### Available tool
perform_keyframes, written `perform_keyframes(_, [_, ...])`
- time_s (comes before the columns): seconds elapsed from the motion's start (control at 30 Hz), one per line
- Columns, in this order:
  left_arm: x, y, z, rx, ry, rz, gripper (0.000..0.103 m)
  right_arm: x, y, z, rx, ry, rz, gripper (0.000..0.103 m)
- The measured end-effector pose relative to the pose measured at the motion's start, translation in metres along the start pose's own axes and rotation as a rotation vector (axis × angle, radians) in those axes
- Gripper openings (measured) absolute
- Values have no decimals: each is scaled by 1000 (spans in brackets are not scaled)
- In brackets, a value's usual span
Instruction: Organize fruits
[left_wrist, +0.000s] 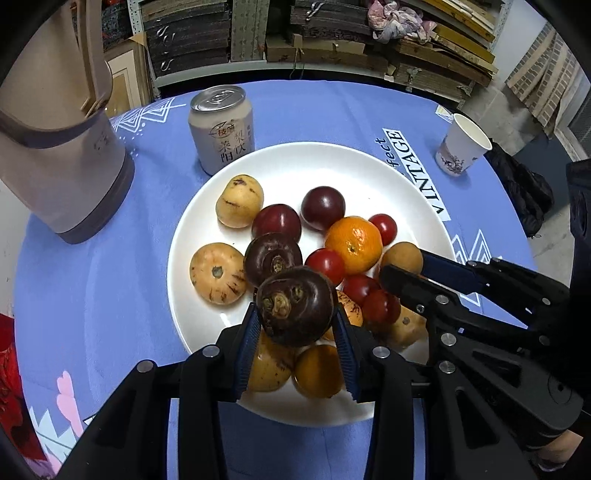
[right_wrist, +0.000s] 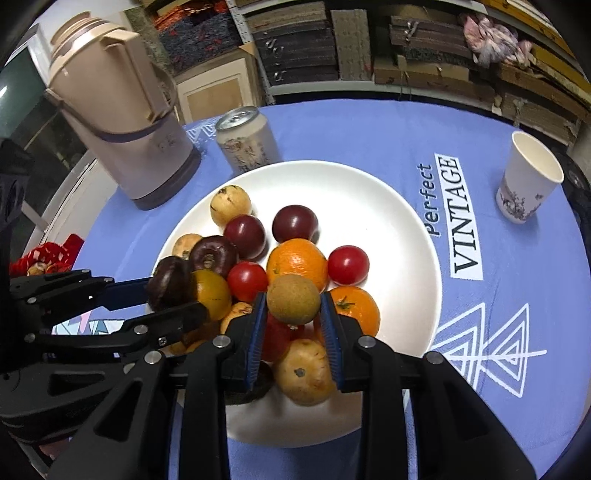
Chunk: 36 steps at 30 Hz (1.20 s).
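Both hand-held grippers were loaded over the white plate (left_wrist: 369, 162) on the bench.

Left hand-held gripper (left_wrist: 297, 341) pinched a dark purple-brown fruit (left_wrist: 295, 306) by its sides, stem end up, held clear of the pile.

Right hand-held gripper (right_wrist: 293, 332) clamped a small tan round fruit (right_wrist: 293, 299) w/ pads either side, also clear.

Judged: sorting by type; remaining fruit heaped mixed on near half of plate.

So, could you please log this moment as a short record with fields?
left claw: shut on a dark purple fruit
right claw: shut on a small brown round fruit
white plate: holds mixed fruit, including an orange
behind plate: drink can, beige thermos jug
right of plate: paper cup
surface: blue tablecloth
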<state>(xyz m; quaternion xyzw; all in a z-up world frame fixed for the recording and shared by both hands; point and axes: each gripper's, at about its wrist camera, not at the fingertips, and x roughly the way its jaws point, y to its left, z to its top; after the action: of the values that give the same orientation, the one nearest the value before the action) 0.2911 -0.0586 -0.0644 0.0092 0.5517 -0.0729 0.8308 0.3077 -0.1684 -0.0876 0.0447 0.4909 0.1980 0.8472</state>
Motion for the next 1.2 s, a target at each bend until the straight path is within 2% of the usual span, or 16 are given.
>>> perform_keyframes(0.1, [2, 2, 2, -13, 9, 2, 46, 3, -2, 2, 11, 9, -4, 30])
perform_keyframes(0.2, [3, 8, 4, -43, 29, 57, 74, -1, -6, 1, 18, 4, -12, 30])
perform_keyframes(0.3, [3, 13, 2, -59, 48, 70, 87, -9, -10, -2, 34, -8, -22, 37])
perform_keyframes(0.47, [-4, 10, -5, -46, 47, 103, 96, -20, -10, -10, 39, -9, -36, 42])
perform_keyframes(0.57, [-12, 11, -12, -63, 47, 102, 97, -31, -11, -18, 55, -18, -55, 53])
perform_keyframes(0.67, [-19, 11, -19, -80, 43, 95, 99, -41, -10, -26, 64, -22, -60, 56])
perform_keyframes(0.9, [-37, 7, -37, -97, 41, 102, 99, -66, 2, -43, 55, -34, -69, 58])
perform_keyframes(1.2, [-65, -1, -58, -95, -5, 103, 99, -96, 15, -60, 38, -60, -81, 60])
